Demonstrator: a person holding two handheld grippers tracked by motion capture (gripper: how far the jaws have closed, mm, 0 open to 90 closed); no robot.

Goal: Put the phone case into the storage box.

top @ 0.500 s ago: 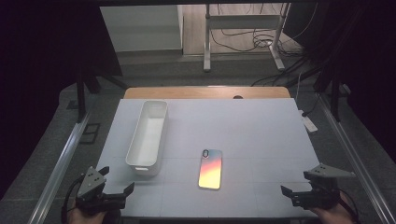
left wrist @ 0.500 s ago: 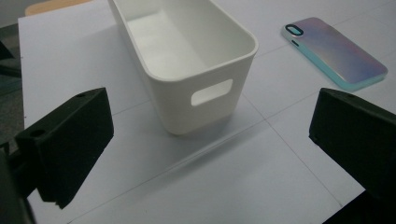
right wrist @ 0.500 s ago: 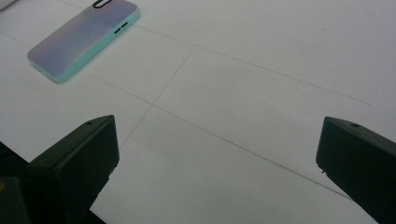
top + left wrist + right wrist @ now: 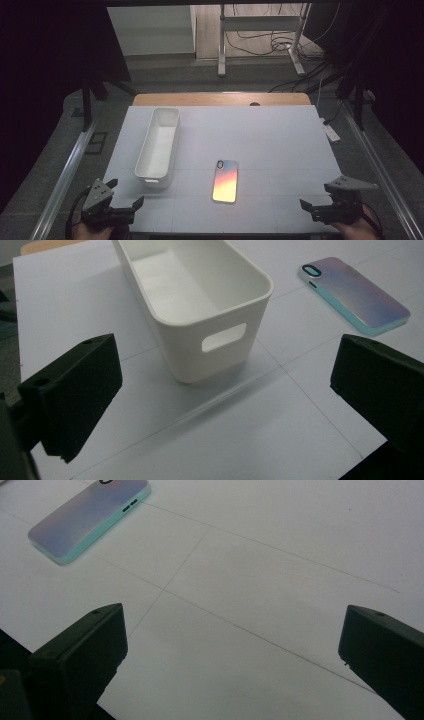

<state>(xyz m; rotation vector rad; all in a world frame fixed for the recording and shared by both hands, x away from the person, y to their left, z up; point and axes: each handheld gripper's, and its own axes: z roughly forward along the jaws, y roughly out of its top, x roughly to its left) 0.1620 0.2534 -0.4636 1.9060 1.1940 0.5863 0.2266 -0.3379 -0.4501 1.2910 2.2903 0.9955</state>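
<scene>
Nothing moved, both grippers' jaws wide, empty, phone case (image 4: pixel 225 180) unmarked, white bin (image 4: pixel 159 145).

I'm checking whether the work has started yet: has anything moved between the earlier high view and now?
Nothing has visibly changed. The left gripper and right gripper hold the same places at the near corners of the table, jaws wide apart with nothing between them. The white bin and the phone lie where they were, untouched, the phone to the right of the bin.

Phone (image 4: pixel 225 181) lies right of bin (image 4: pixel 159 146); both on table (image 4: pixel 280 145).
</scene>
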